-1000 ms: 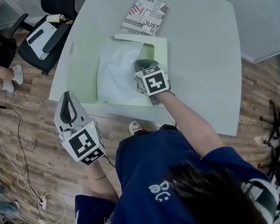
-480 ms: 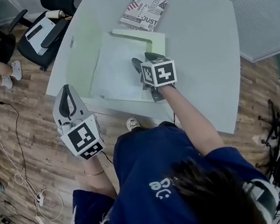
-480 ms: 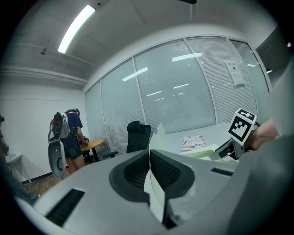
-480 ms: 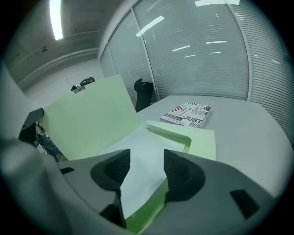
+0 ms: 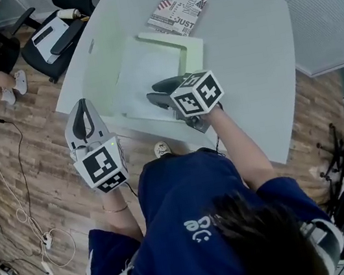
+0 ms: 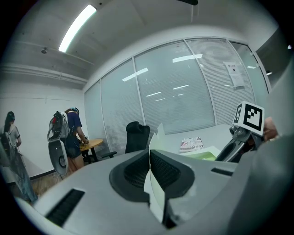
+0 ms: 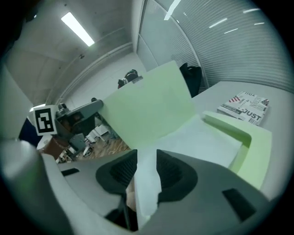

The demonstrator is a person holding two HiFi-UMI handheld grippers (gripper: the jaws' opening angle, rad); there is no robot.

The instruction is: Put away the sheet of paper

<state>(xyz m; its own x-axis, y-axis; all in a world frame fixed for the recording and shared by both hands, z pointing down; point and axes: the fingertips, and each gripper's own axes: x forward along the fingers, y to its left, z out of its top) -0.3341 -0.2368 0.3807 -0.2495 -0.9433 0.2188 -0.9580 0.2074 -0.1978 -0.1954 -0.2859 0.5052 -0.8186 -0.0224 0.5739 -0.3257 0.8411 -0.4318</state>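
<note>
The sheet of paper (image 5: pixel 148 78) lies flat inside an open green folder (image 5: pixel 193 49), which sits on the white table (image 5: pixel 249 54) close to its near edge. The folder's pale cover flap (image 5: pixel 104 73) stands lifted toward the table's left edge. The left claw (image 5: pixel 82 107) is pinched tight on the free edge of that flap and holds it up. The right claw (image 5: pixel 152 92) hovers over the near edge of the folder, tilted downward. Its jaws are partly apart and have just been closing. The white sheet shows in the gap between them, though it is hard to say from the right gripper view whether the pads touch it. A printed booklet (image 5: pixel 177 11) lies near the table's far edge, just beyond the folder.
</note>
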